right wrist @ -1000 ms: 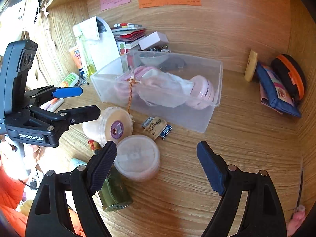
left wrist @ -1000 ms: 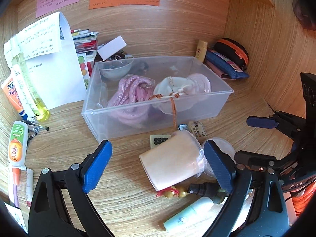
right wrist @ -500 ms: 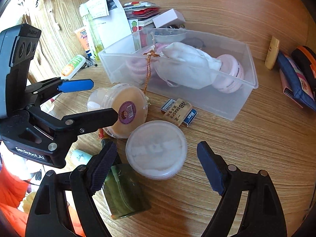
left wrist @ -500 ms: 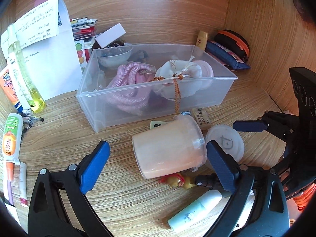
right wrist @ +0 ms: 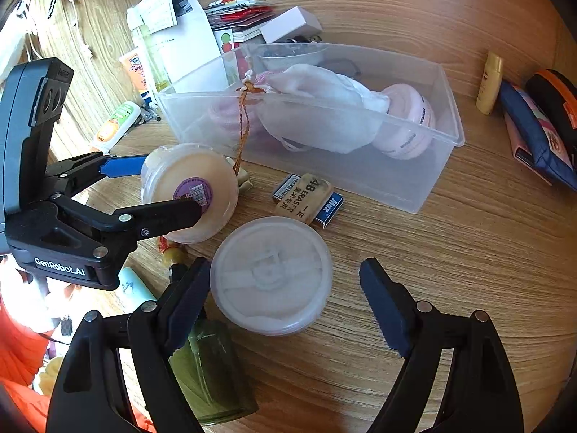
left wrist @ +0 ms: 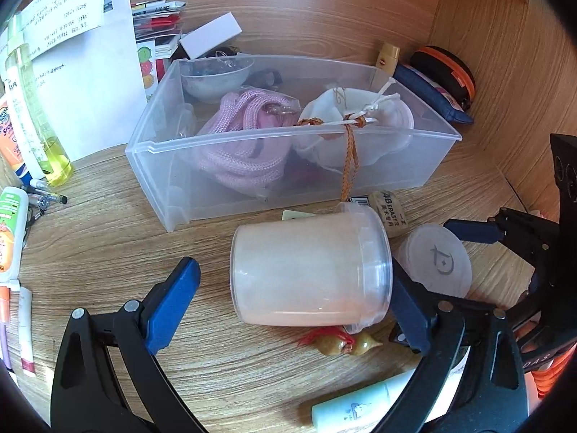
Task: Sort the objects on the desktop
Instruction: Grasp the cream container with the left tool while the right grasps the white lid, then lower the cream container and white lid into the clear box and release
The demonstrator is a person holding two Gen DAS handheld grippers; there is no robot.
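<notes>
Both views are bright and evenly lit by warm daylight. Shadows under the clear bin (left wrist: pixel 187 166) are soft and faint. Its rim (right wrist: pixel 447 133) carries mild glare, and the jar (left wrist: pixel 310 270) beside the bin shows a pale sheen. Fisheye bending curves the desk (right wrist: pixel 468 252) grain. Corners go black. Focus is sharp around the bin; edges smear slightly.

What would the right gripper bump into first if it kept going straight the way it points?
Most likely the round white lidded tub lying between the open right gripper's fingers; beyond it sits the 4B eraser. Depth is hard to judge.
</notes>
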